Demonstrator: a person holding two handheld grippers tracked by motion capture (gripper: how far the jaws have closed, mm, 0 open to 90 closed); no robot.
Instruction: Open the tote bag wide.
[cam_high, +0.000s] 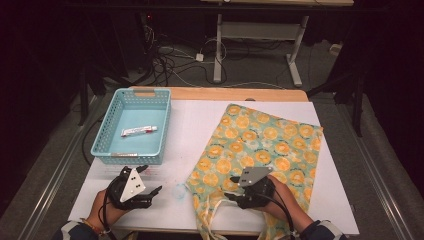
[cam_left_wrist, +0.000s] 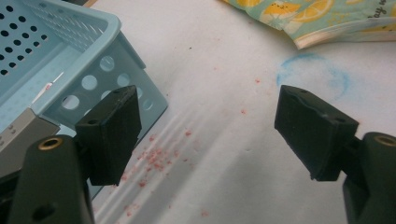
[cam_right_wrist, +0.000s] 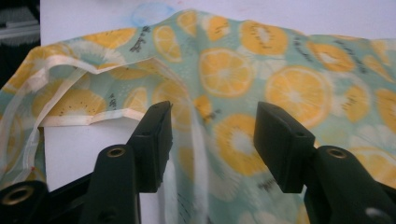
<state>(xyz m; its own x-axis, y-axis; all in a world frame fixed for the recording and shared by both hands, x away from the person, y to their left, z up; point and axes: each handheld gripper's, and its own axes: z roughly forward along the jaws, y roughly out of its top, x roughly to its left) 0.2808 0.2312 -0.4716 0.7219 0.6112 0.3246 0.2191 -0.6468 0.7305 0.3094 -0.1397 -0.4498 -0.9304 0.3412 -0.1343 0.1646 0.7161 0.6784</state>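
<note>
Step in hand, as I read it: getting hold of the fabric bag (cam_high: 260, 150) at its mouth, probably to open it for packing. The bag lies flat on the right half of the white surface (cam_high: 185, 130), orange-slice print up, handles trailing off the near edge.

Right gripper (cam_high: 239, 195) sits over the bag's near-left corner, close to the opening hem. In the right gripper view its jaws stand about half open with printed cloth lying between them (cam_right_wrist: 210, 126); the pads do not press on it, so nothing is gripped yet. Cannot tell whether the jaw tips touch the fabric.

Left gripper (cam_high: 150, 186) rests on the bare surface near the front-right corner of the blue basket (cam_high: 111, 150), jaws spread wide and empty; the left gripper view shows only white surface with pink crumbs between them. A small white tube (cam_high: 138, 131) lies inside the basket, well apart from both grippers.

Next move likely calls for the right gripper to lower onto the hem edge and pinch one layer only, not both, so the mouth can lift open. Risk: grabbing both layers or slipping off thin cloth.
</note>
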